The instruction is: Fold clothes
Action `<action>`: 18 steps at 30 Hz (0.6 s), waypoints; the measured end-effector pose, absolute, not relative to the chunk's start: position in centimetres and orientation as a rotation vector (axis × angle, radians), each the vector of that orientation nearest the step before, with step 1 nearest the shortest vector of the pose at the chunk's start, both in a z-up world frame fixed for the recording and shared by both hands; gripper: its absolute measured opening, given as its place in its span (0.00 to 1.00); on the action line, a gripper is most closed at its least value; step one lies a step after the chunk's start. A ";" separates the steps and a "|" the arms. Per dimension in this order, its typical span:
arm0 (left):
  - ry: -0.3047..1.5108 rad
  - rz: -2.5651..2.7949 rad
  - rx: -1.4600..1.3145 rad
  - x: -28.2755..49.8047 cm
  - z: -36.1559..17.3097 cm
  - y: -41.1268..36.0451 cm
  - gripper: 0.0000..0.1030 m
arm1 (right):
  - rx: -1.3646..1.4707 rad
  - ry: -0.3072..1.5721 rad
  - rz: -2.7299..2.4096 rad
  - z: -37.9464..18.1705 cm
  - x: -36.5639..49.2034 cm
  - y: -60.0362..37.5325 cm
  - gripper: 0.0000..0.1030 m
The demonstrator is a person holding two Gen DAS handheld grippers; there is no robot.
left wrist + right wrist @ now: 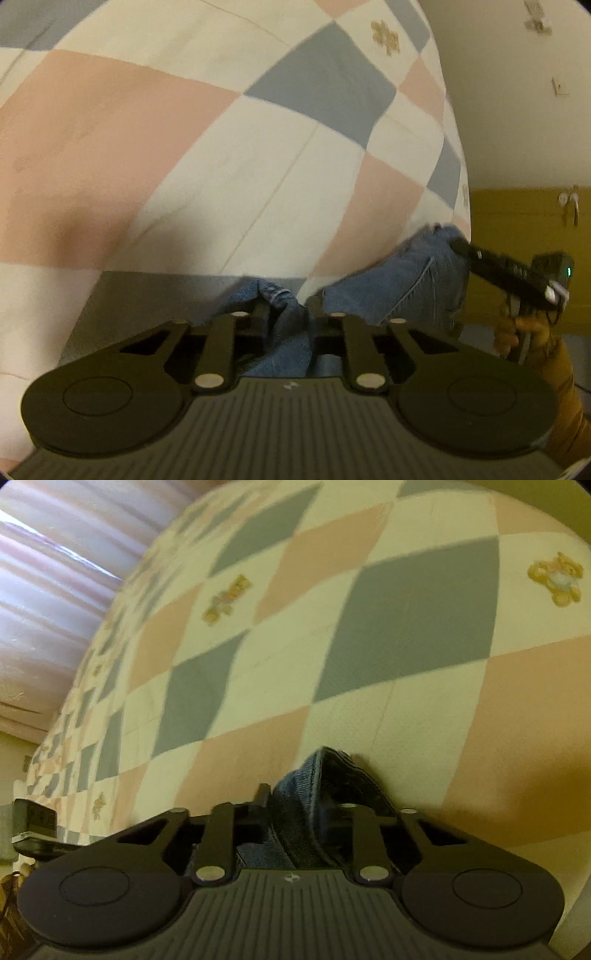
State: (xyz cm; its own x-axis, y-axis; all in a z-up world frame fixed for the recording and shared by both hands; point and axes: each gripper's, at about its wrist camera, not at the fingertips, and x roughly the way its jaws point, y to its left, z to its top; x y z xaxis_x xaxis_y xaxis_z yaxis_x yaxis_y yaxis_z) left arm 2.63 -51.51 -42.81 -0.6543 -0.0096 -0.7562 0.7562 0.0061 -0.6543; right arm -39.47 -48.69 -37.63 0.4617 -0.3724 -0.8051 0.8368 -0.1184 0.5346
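Note:
A pair of blue denim jeans (402,280) hangs stretched between both grippers above a checked bedsheet (221,147). My left gripper (286,306) is shut on a bunched edge of the denim low in the left wrist view. At that view's right edge, my right gripper (461,245) pinches the far end of the same cloth, with a hand (517,328) on its handle. In the right wrist view my right gripper (306,797) is shut on a thick dark fold of the jeans (314,794). Most of the garment is hidden below both cameras.
The bedsheet (332,627) with pink, grey-blue and cream squares and small teddy-bear prints fills both views. Striped curtains (55,572) hang at the far left of the right wrist view. A yellow wall panel (517,229) with hooks lies beyond the bed's right edge.

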 end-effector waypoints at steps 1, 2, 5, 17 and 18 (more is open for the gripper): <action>1.687 -1.712 0.721 3.2 -42.4 -51.0 0.06 | 1.271 0.472 -1.103 -37.0 -39.2 -48.2 0.14; 1.664 -1.713 0.668 3.8 -42.0 -50.5 0.05 | 1.220 0.486 -1.114 -36.2 -38.8 -47.6 0.12; 1.611 -1.684 0.534 5.5 -42.3 -49.2 0.04 | 1.241 0.428 -1.215 -37.0 -40.7 -45.5 0.11; 1.197 -1.786 0.548 7.6 -36.1 -47.2 0.00 | 0.951 0.568 -1.486 -35.5 -36.6 -45.3 0.38; 1.191 -1.844 0.559 6.7 -35.2 -45.9 0.00 | 0.864 0.579 -1.525 -34.4 -35.6 -44.4 0.38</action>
